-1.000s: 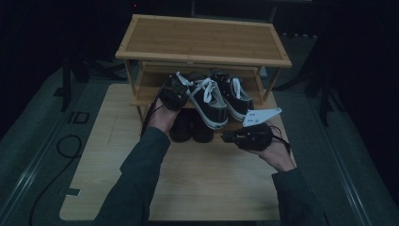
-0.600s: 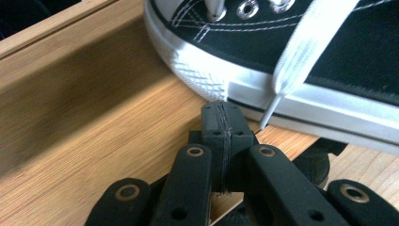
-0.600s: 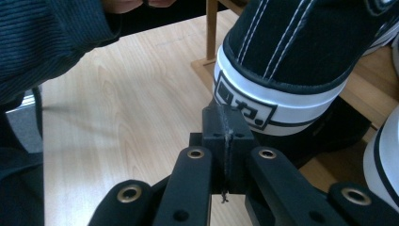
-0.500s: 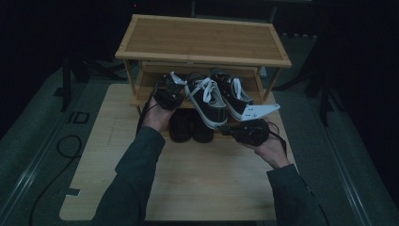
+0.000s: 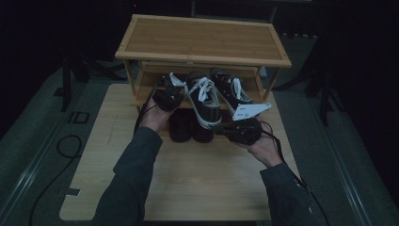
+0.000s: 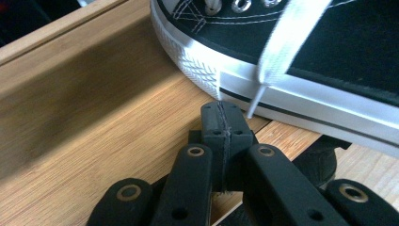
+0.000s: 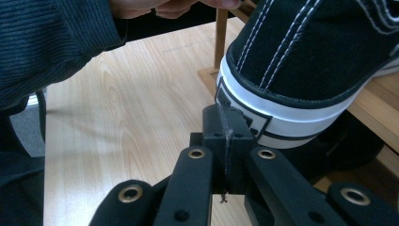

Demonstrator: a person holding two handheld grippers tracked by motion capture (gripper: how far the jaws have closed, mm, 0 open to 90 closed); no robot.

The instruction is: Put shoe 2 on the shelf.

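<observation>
My left tool [image 6: 221,123] is clenched on nothing, its matte black jaws pressed flat together just at the ribbed white rubber toe of a black canvas sneaker [image 6: 301,52], whose flat white lace hangs down over the sole band at 1 o'clock from the jaw tips. Under the tool lies the smooth, grained wood of the rack's lower shelf [image 6: 94,136]. My right tool [image 7: 225,125] is likewise clamped shut and empty, its tips just at the striped white heel band of the same sneaker [image 7: 306,61], with white stitching running up the canvas. From the high view, the slatted bamboo shoe rack [image 5: 202,40] stands at 12 o'clock on the pale wooden counter [image 5: 202,174], two laced sneakers lie on its lower shelf, and dark shoes [image 5: 181,126] sit beneath them.
</observation>
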